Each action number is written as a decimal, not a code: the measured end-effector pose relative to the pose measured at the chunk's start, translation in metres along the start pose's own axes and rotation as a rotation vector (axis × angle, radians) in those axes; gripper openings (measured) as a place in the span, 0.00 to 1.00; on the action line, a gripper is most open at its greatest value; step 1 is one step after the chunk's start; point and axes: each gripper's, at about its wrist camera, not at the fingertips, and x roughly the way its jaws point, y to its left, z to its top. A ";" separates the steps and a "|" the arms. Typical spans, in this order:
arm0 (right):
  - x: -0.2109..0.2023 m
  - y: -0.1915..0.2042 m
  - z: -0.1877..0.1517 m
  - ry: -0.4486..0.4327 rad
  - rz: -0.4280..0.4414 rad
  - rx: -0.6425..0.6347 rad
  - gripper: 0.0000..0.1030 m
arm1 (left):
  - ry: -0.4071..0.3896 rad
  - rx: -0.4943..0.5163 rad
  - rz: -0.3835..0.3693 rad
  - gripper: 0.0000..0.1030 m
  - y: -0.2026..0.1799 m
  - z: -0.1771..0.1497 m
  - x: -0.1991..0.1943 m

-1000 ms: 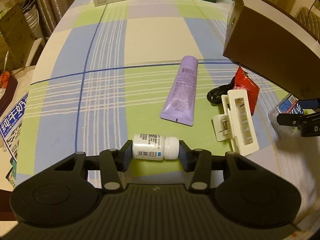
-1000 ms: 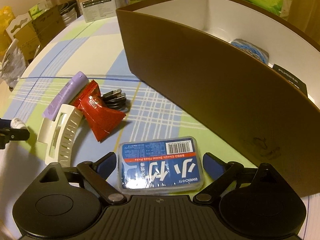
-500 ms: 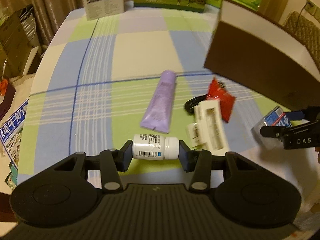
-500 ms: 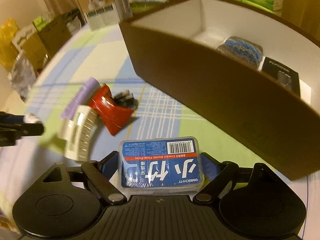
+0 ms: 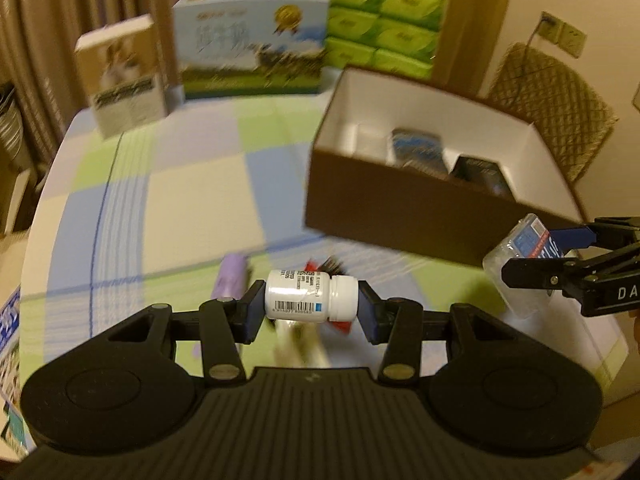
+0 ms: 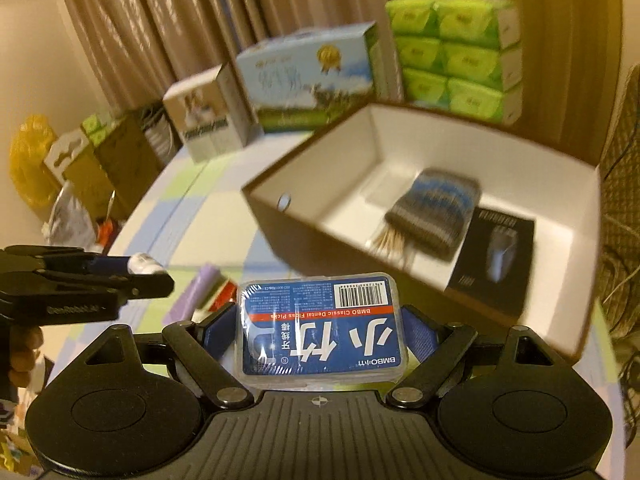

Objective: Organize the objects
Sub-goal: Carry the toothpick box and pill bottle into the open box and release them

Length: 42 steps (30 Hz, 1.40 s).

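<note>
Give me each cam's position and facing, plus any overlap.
Left wrist: rides the left gripper, faces the brown box; its fingers pinch a white bottle; right gripper shows at right.
Right wrist: rides the right gripper, faces the same box; holds a floss-pick case; left gripper shows at left.
Shared: box, both grippers.

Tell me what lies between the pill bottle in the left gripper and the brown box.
Left wrist view: beyond the pill bottle lie a red packet and purple tube, then bare tablecloth up to the brown box.
</note>
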 end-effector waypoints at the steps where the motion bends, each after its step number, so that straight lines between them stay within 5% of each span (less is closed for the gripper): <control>1: -0.001 -0.004 0.005 -0.011 -0.006 0.005 0.81 | -0.007 0.011 -0.004 0.41 -0.004 0.005 0.001; 10: 0.001 -0.042 0.041 -0.082 -0.066 0.038 0.81 | -0.057 0.093 -0.036 0.41 -0.038 0.059 0.023; 22: 0.041 -0.076 0.061 -0.043 -0.110 0.082 0.81 | -0.021 0.145 -0.060 0.41 -0.072 0.117 0.085; 42: 0.088 -0.096 0.059 0.055 -0.106 0.121 0.81 | 0.159 0.182 -0.046 0.41 -0.072 0.129 0.164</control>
